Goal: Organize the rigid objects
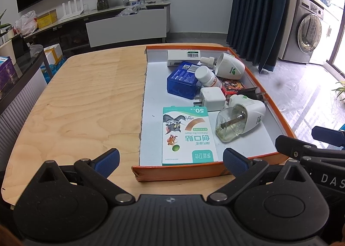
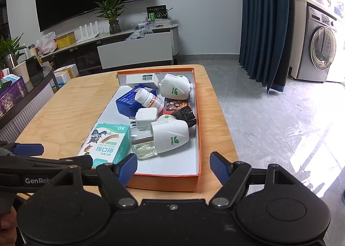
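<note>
An orange-rimmed box lid (image 1: 179, 173) (image 2: 163, 181) lies on the wooden table (image 1: 82, 99) (image 2: 64, 114). In it lie a green bandage box (image 1: 187, 136) (image 2: 107, 145), a mosquito-liquid plug with a glass bottle (image 1: 241, 116) (image 2: 163, 136), a second white plug unit (image 1: 229, 66) (image 2: 175, 86), a white charger (image 1: 210, 98) (image 2: 144, 117), a black adapter (image 2: 186, 116), a white pill bottle (image 1: 207, 76) (image 2: 148, 99), a blue box (image 1: 183, 81) (image 2: 129, 102) and a white carton (image 1: 183, 56) (image 2: 142, 80). My left gripper (image 1: 171, 160) is open and empty at the lid's near edge. My right gripper (image 2: 173, 167) is open and empty over the lid's near right corner.
The right gripper's body (image 1: 312, 149) shows at the right of the left wrist view, and the left gripper (image 2: 28, 155) at the left of the right wrist view. A TV console (image 2: 120, 45), blue curtain (image 2: 267, 21) and washing machine (image 2: 321, 49) stand beyond the table.
</note>
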{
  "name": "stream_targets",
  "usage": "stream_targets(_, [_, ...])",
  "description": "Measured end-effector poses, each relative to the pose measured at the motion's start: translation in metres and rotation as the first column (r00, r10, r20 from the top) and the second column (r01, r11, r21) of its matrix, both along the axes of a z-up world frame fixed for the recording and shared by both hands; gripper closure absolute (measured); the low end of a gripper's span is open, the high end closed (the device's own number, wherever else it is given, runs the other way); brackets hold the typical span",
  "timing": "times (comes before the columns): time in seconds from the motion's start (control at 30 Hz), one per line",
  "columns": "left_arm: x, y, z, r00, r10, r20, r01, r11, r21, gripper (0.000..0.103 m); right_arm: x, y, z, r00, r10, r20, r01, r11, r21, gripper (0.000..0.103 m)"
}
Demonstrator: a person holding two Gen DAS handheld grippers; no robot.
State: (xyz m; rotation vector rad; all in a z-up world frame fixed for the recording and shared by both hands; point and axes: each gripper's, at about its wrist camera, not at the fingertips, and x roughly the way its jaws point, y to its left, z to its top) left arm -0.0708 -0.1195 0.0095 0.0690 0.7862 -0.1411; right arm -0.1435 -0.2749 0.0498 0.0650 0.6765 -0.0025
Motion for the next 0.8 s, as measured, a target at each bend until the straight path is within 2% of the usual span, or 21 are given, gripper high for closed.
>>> stream_targets(0.8, [-0.0001,-0.001,-0.0044,1.0,0.001,-0.01,-0.001,1.0,0.002,0.0,0.0006,0.0002,-0.0013,1.0,-0.002,-0.001,0.002,1.0,0.002,0.015])
